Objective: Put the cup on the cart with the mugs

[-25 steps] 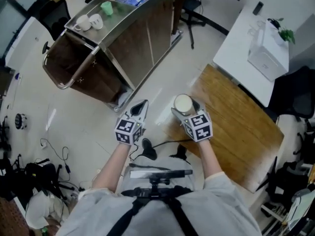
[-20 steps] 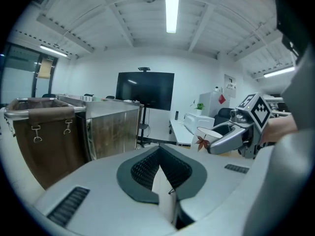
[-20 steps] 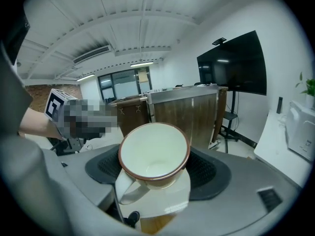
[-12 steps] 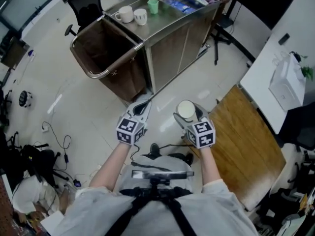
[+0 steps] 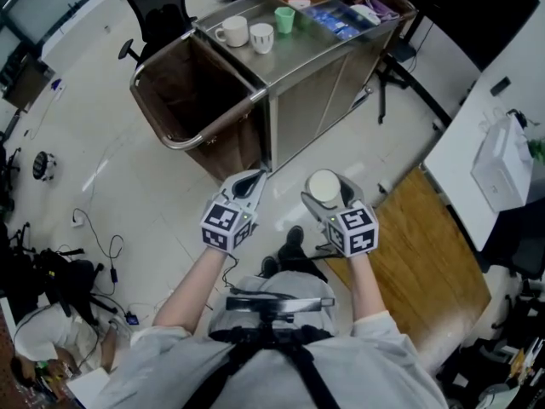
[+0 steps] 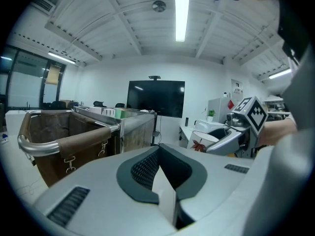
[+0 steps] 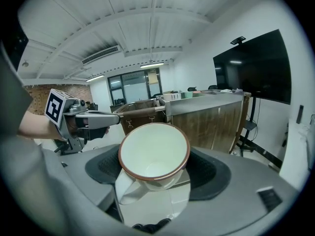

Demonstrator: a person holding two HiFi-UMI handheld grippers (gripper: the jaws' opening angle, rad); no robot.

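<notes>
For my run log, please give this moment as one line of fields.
stage: cup not yet on cart | right gripper: shut on cup | left gripper: shut, empty | cart: ahead, two white mugs on top

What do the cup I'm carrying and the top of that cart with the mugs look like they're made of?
Cup: probably enamelled metal, possibly glazed ceramic. It is glossy cream-white inside, with a thin wall and a narrow brown rim.
Cart top: most likely stainless steel with a brushed finish. It has an even grey sheen, soft reflections and folded metal edges.
</notes>
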